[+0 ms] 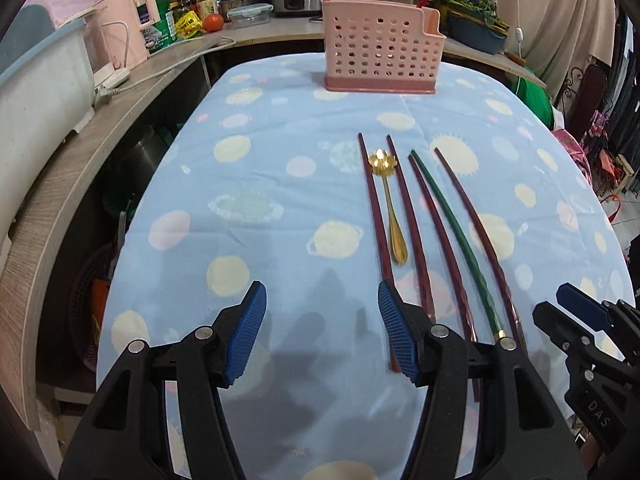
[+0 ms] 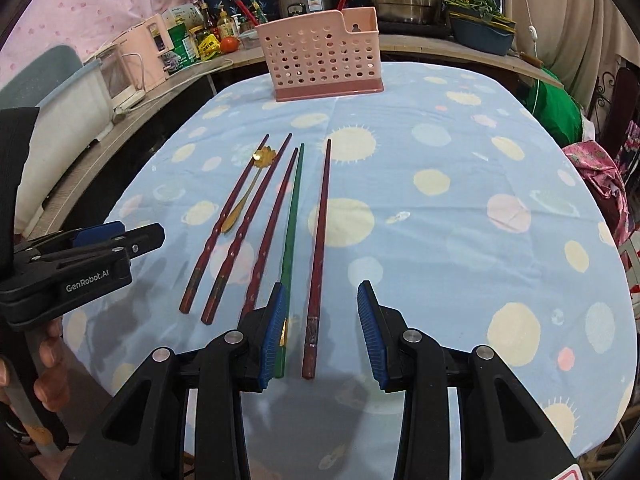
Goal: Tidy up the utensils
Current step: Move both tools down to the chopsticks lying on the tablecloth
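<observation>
Both claws hover spread and empty over the near edge of the desk's blue planet-print cloth (image 2: 440, 208): left claw (image 1: 322, 332), right claw (image 2: 322, 334). Four dark red wooden chopsticks (image 2: 320, 240), one green chopstick (image 2: 292, 224) and a gold metal spoon (image 1: 390, 204) lie mid-desk; the pink perforated plastic holder (image 2: 320, 60) stands at the far edge.

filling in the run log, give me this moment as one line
left gripper open, empty | right gripper open, empty | chopsticks, gold spoon on tablecloth | pink holder behind

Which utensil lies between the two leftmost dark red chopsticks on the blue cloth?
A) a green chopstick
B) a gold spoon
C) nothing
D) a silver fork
B: the gold spoon lies between the two leftmost red chopsticks, while the green chopstick lies further right.
</observation>
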Demonstrator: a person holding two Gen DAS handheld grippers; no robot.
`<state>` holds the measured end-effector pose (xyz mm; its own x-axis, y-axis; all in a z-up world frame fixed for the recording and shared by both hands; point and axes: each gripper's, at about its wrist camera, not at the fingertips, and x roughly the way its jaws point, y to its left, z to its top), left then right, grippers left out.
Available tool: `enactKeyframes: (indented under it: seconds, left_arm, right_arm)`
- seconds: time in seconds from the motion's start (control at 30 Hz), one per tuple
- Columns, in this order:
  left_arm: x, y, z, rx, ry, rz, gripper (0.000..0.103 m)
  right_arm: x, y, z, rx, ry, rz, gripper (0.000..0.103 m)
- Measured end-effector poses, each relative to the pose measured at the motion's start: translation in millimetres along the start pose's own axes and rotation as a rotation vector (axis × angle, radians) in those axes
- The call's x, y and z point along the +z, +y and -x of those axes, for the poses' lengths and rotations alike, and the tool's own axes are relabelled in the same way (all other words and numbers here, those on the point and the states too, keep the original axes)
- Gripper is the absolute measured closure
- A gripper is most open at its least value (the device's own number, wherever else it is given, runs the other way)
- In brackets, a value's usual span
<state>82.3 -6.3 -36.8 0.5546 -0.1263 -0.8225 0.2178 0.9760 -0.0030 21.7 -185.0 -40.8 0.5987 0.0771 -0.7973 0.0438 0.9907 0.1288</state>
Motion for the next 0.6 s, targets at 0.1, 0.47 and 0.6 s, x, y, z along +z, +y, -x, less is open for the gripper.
enactKeyframes:
  seconds: [0.1, 0.47, 0.6]
  left_arm:
    - [-7.0, -1.4, -2.4, -0.007, 0.013, -0.005, 0.048]
    - [-15.2, -8.7, -7.4, -0.028, 0.033, -0.023, 0.048]
    - [-18.0, -11.2, -10.8, -0.037, 0.042, -0.028, 0.048]
  right_arm:
    - [-6.3, -0.1, -4.9, 0.004, 0.019, -0.003, 0.069]
    - [-17.5, -0.6, -14.3, 0.002, 0.058, -0.008, 0.084]
    - [-19.2, -0.7, -16.5, 0.0, 0.068, -0.008, 0.087]
